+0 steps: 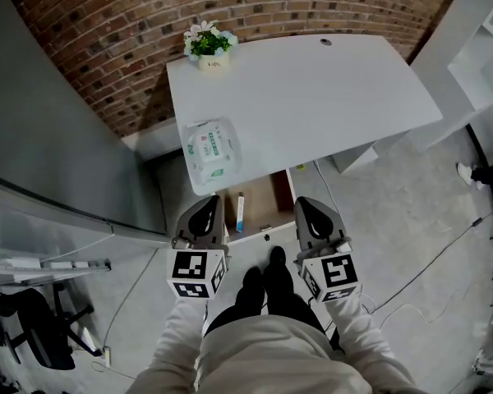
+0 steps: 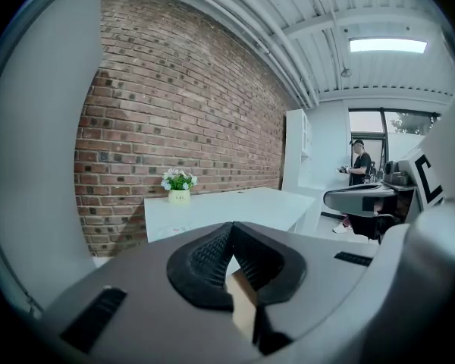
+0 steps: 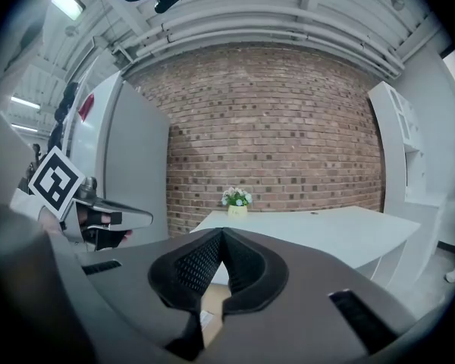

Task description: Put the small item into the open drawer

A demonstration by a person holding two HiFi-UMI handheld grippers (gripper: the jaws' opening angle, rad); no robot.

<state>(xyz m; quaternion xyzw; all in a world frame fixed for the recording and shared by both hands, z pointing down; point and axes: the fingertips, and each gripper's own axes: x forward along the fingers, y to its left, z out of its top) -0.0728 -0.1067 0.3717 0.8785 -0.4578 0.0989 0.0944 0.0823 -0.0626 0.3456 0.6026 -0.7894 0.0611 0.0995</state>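
Note:
An open drawer [image 1: 267,206] with a wooden bottom sticks out under the front edge of the white desk [image 1: 312,89]. A small white and blue pen-like item [image 1: 240,212] lies in its left part. My left gripper [image 1: 208,207] hovers just left of the drawer front, its jaws shut and empty. To the right of the drawer front, my right gripper [image 1: 306,206] is also shut with nothing held. In the left gripper view the pads [image 2: 212,256] meet above a strip of the drawer's wood [image 2: 243,293]. In the right gripper view the closed gripper [image 3: 221,235] points at the desk.
A pack of wipes [image 1: 212,148] lies at the desk's front left and a potted plant [image 1: 209,43] stands at its back left. A grey partition [image 1: 57,138] runs along the left, backed by a brick wall. An office chair [image 1: 33,327] and floor cables [image 1: 427,261] flank me. A person [image 2: 359,161] stands far right.

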